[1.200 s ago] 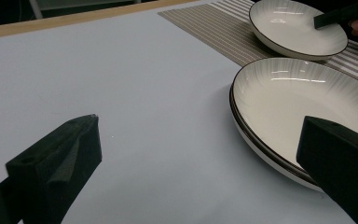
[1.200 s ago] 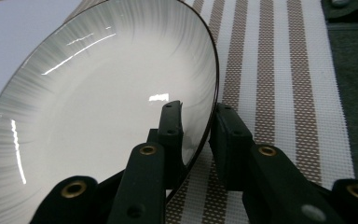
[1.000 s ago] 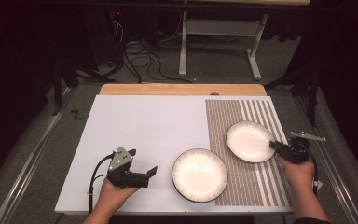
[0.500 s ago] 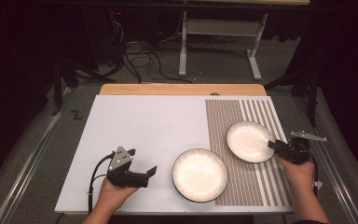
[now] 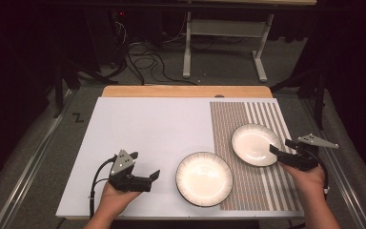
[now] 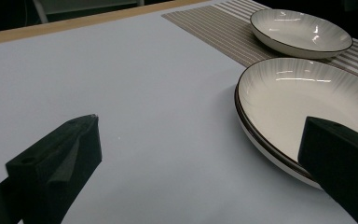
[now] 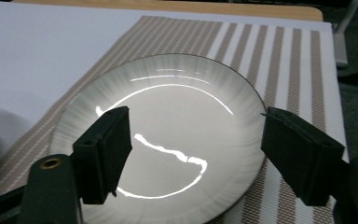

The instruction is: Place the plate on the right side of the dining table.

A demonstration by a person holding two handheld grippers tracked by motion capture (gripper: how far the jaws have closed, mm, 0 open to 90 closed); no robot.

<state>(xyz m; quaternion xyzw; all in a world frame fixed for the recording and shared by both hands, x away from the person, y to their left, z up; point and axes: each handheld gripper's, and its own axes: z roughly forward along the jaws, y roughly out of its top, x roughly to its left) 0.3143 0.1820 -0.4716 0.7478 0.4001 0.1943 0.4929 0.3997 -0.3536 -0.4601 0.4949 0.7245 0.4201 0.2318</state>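
While my right gripper (image 5: pixel 275 151), jaws just spread and empty, clears the smaller white dark-rimmed plate (image 5: pixel 253 144) apparently set on the striped mat (image 5: pixel 267 191) near the worktop's right edge, my left gripper (image 5: pixel 153 176) waits agape.

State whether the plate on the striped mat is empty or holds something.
Empty: the plate on the striped mat shows a bare, glossy white inside with only light reflections, seen in the high view and the right gripper view.

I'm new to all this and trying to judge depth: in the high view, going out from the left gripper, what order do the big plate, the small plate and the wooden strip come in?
From the left gripper:
1. Big plate, just to its right.
2. Small plate, farther right on the striped mat.
3. Wooden strip, along the table's far edge.
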